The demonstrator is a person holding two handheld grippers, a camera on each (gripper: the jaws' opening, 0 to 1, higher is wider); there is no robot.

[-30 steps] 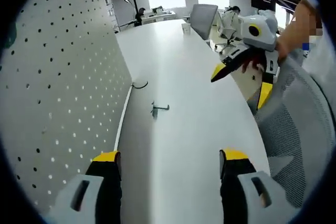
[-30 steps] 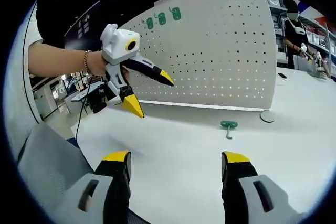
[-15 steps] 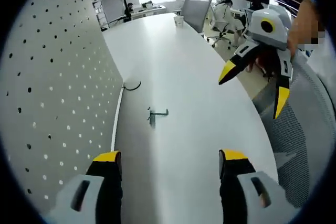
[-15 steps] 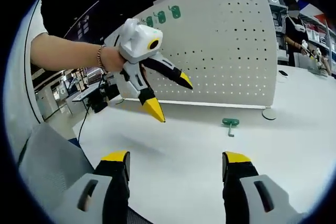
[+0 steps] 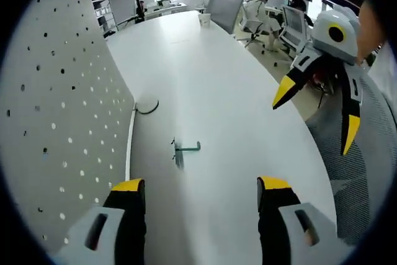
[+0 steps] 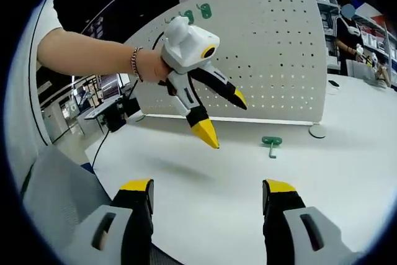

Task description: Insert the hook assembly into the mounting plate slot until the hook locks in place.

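Note:
A small green hook assembly (image 5: 180,148) lies flat on the white table, just ahead of my left gripper (image 5: 201,185), whose jaws stand open and hold nothing. The grey perforated mounting plate (image 5: 56,103) stands upright along the left of that view. In the right gripper view the hook assembly (image 6: 271,144) lies in front of the mounting plate (image 6: 267,54). My right gripper (image 6: 209,187) is open and empty, low over the table. The left gripper (image 6: 221,115), held by a hand, hovers open above the table to the left of the hook. The right gripper (image 5: 314,111) hangs open at the right.
A white table (image 5: 211,72) stretches away, its curved edge at the right. A grey mesh chair (image 5: 366,153) sits beside that edge. A thin dark cable (image 5: 147,108) lies by the plate's foot. Office chairs (image 5: 224,5) and desks stand far behind. A round white base (image 6: 317,131) sits at the plate's end.
My left gripper has moved forward and lower toward the hook, which sits nearer in its view. In the right gripper view the left gripper has travelled rightward, closer to the hook.

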